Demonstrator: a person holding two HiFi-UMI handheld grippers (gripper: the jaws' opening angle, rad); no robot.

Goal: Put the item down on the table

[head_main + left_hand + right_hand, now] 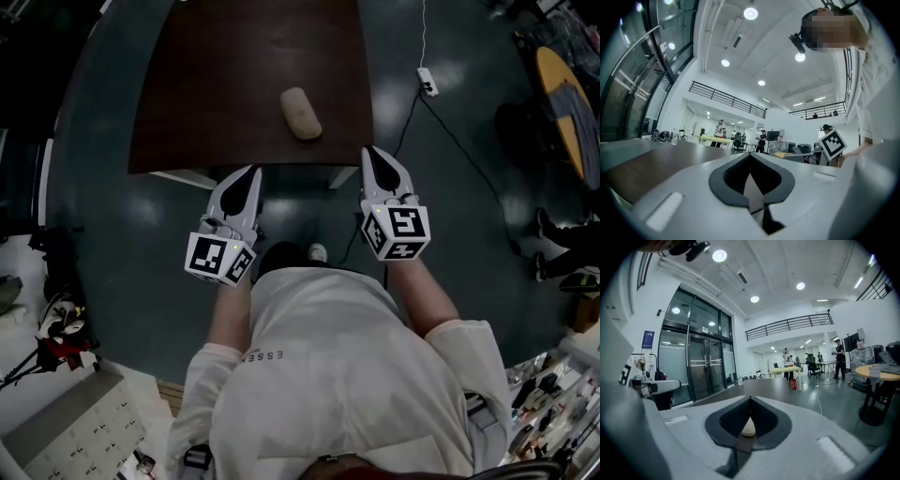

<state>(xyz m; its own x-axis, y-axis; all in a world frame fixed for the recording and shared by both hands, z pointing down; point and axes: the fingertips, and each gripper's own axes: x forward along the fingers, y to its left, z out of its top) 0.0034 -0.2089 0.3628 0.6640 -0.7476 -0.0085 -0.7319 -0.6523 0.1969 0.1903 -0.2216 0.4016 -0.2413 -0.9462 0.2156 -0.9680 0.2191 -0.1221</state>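
A large, bright hall with a dark, glossy floor (450, 216). A dark brown desk (206, 84) stands ahead of a person in a pale shirt, seen from above. A beige, oblong item (301, 113) lies flat on the near part of the desk, ahead of both tongs and roughly between their lines, well apart from each. The left tongs (254, 172) and the right tongs (367, 153) are held close to the person's body, short of the desk's near edge, with their tips pointing toward the desk. Both are closed, jaws meeting at the tips, and grip nothing. In the right gripper view the item shows only as a pale speck beyond the closed jaws. From this the item appears set down and free, with the tongs held back to keep clear of it. No container appears near the tongs. The part of the desk seen from the head carries only the item.
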